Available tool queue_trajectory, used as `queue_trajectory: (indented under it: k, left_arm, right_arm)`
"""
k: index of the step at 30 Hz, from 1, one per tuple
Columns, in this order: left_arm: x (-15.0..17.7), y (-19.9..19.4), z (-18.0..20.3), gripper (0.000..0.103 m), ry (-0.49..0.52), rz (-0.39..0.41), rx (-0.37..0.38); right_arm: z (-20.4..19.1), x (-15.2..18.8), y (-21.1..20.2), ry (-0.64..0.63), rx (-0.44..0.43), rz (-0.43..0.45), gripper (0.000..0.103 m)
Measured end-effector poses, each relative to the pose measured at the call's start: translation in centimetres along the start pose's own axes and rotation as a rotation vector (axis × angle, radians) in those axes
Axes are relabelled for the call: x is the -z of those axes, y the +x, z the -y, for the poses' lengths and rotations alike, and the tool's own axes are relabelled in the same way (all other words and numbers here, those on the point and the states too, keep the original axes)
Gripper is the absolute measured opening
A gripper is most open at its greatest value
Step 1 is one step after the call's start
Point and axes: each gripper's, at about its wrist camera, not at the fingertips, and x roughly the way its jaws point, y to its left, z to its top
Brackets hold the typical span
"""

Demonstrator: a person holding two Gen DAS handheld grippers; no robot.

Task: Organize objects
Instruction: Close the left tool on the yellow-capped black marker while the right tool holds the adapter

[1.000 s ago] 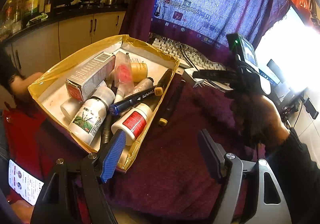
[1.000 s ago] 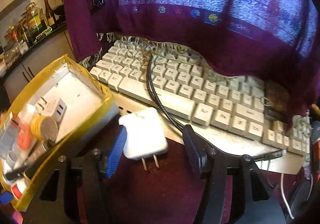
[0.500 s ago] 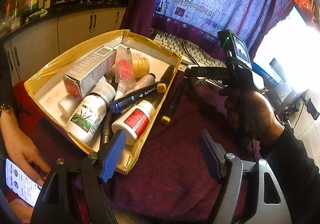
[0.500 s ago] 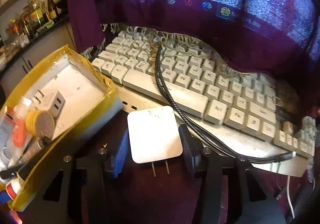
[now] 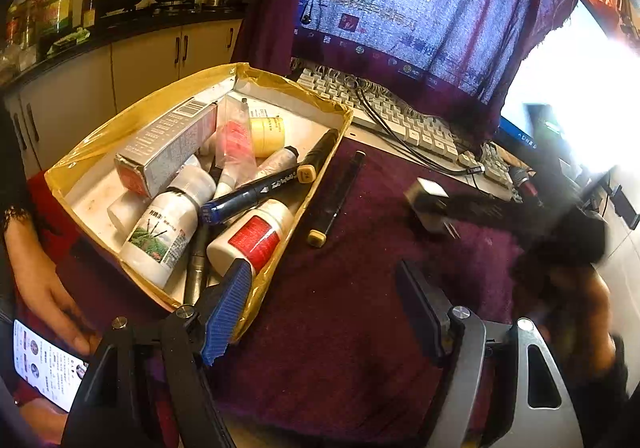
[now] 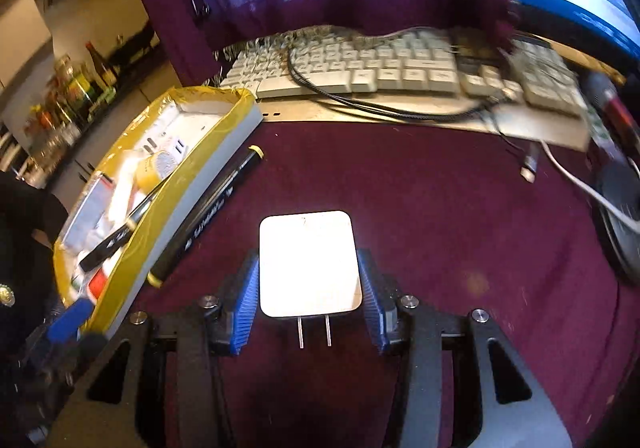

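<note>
A white wall charger (image 6: 308,262) with two prongs sits between the blue pads of my right gripper (image 6: 308,276), which is shut on it above the maroon cloth. In the left wrist view the same charger (image 5: 428,204) hangs right of the box, and the hand behind it is blurred. The yellow-taped cardboard box (image 5: 200,88) holds bottles, markers, a carton and a yellow jar. A black marker (image 5: 336,200) lies on the cloth along the box's right wall. My left gripper (image 5: 324,308) stands open by the box's near corner with nothing between its fingers.
A white keyboard (image 6: 400,64) with a black cable across it lies behind the cloth, under a draped monitor. More cables and a mouse sit at the right (image 6: 616,216). At the lower left a person's hand (image 5: 44,280) holds a phone (image 5: 44,368). Kitchen cabinets stand far left.
My right gripper closed on the charger and carried it away from the keyboard, out over the cloth. The left gripper stayed put. A person's hand with a phone came into view at lower left.
</note>
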Motion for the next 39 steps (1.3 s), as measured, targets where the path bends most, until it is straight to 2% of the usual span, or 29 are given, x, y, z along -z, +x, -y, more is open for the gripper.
queue_trajectory:
  k: [5,10,20,39]
  left_arm:
    - [-0.2,-0.3,1.0,0.069,0.01,0.006,0.01]
    - [-0.1,-0.2,2.8,0.069,0.042,0.002,0.012]
    - [0.7,1.6,6.5,0.069,0.132,-0.023,-0.022]
    - [0.8,2.4,6.4,0.069,0.118,-0.039,-0.022]
  right_arm:
    - [3.0,2.0,-1.5,0.119,-0.066,0.049,0.045]
    - [4.1,2.3,-2.3,0.153,-0.103,0.087,0.043]
    - [4.6,2.5,-2.3,0.177,-0.111,0.101,0.043]
    - [4.2,2.5,-1.9,0.159,-0.097,0.089,0.043]
